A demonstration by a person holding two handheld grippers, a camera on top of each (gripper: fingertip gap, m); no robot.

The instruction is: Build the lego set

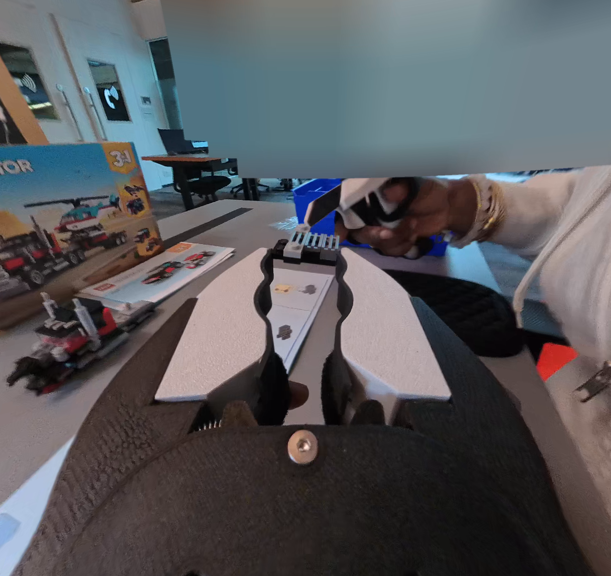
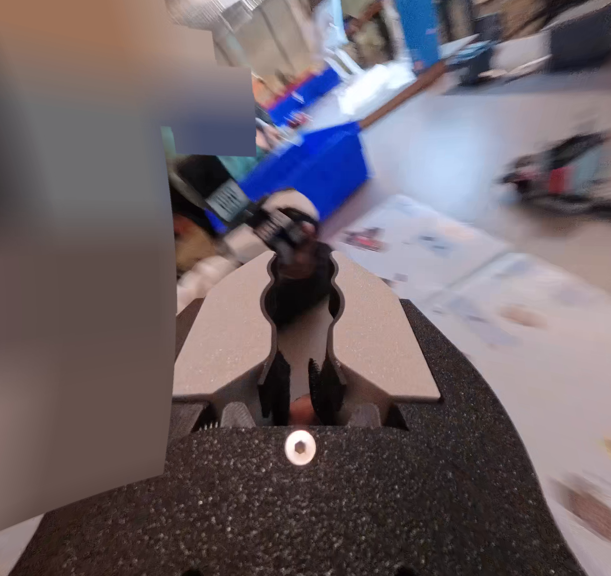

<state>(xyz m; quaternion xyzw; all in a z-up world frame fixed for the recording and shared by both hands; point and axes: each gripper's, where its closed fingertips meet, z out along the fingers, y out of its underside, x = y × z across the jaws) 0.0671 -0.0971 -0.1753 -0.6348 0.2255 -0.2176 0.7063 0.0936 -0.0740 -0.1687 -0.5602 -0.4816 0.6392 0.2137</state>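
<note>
**Left gripper clamps the grey-and-black brick assembly while the right one reaches in from above**

While the left gripper (image 1: 304, 256) points forward over the pale grey table (image 1: 231, 223), its two white fingers (image 1: 231, 312) are closed onto a small black-and-grey lego sub-assembly (image 1: 310, 246), a low block with a row of grey grille slats on top. The piece sits between the fingertips, held clear above an open white instruction sheet (image 1: 297, 299) that lies flat on the table beneath the fingers.

From the right, a hand (image 1: 413, 216) in a cream sleeve (image 1: 545, 216), with bracelets at the wrist, holds the right gripper (image 1: 309, 219) tilted downward and to the left. Its tip meets a small light grey piece (image 1: 302, 228) at the top left edge of the slatted block. Whether that gripper is pinched on this piece or only pressing against it cannot be told: in the left wrist view only one finger edge shows, and the right wrist view is heavily smeared by motion, with the sub-assembly (image 2: 267, 226) a dark blur just past the fingertips (image 2: 302, 256).

A blue plastic bin (image 1: 317, 196) stands behind the two grippers. To the left, a partly built red, black and white lego truck (image 1: 69, 338) rests on the table, just in front of stacked instruction booklets (image 1: 165, 272) and the upright blue lego box (image 1: 66, 216) with vehicle pictures.
</note>
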